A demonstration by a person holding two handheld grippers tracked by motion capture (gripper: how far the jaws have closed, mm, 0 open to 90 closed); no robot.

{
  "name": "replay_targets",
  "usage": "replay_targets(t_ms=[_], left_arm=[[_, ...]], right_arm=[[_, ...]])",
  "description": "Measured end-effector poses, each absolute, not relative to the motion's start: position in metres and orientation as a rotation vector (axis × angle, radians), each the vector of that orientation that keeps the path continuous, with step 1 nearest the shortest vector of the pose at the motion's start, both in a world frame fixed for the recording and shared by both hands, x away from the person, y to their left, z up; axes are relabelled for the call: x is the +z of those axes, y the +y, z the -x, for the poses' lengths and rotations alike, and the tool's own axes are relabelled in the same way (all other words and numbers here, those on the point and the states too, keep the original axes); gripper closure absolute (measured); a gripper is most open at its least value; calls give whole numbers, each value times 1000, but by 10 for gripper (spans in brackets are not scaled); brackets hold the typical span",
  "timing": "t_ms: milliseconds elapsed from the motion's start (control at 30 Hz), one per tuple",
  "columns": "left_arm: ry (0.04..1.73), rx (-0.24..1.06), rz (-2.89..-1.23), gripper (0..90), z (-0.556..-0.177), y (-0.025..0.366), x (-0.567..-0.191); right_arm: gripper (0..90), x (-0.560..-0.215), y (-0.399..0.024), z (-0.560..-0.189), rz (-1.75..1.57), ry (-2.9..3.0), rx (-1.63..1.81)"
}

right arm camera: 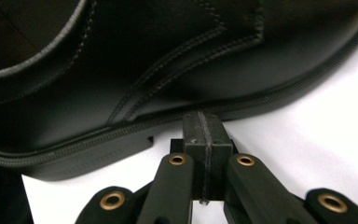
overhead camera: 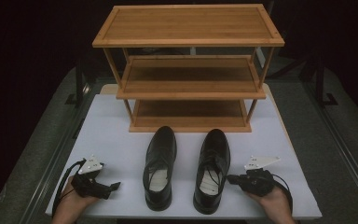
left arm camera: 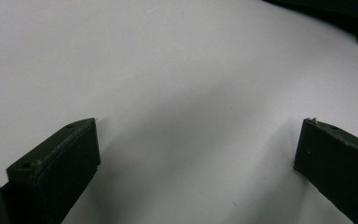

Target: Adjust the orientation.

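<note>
Two black leather dress shoes stand side by side on the white table (overhead camera: pixel 121 116), toes toward the shelf: the left shoe (overhead camera: pixel 160 161) and the right shoe (overhead camera: pixel 212 165). My right gripper (overhead camera: pixel 230 178) lies at the right shoe's outer side, jaws shut together with nothing between them; in the right gripper view its tips (right arm camera: pixel 204 122) sit at the welt of the right shoe (right arm camera: pixel 168 70), at or very near touching. My left gripper (overhead camera: pixel 116 185) rests on the table left of the left shoe, its jaws spread wide over bare white surface (left arm camera: pixel 191 93).
A three-tier wooden shoe rack (overhead camera: pixel 189 70) stands at the back of the table, its shelves bare. The table's front edge runs just below both hands. Dark floor and metal rails flank the table.
</note>
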State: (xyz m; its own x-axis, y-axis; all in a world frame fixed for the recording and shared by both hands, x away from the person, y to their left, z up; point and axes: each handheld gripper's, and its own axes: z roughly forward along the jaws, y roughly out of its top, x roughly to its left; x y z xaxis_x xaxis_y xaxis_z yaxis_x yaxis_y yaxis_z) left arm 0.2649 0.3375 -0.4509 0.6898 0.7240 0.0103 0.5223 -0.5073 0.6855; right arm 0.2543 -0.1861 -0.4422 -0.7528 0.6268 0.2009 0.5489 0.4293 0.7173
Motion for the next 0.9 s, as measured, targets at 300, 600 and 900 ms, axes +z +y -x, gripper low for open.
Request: replay_targets(t_ms=[300, 600, 900], left_arm=[[950, 390, -2229, 0, -265, 337, -451], [950, 390, -2229, 0, -265, 338, -451], [949, 391, -2230, 0, -265, 338, -451]], right_arm=[[899, -443, -182, -258, -1052, 2580, 1234], [899, -442, -168, -270, -1018, 2595, 1221], [899, -441, -149, -281, -969, 2616, 1207]])
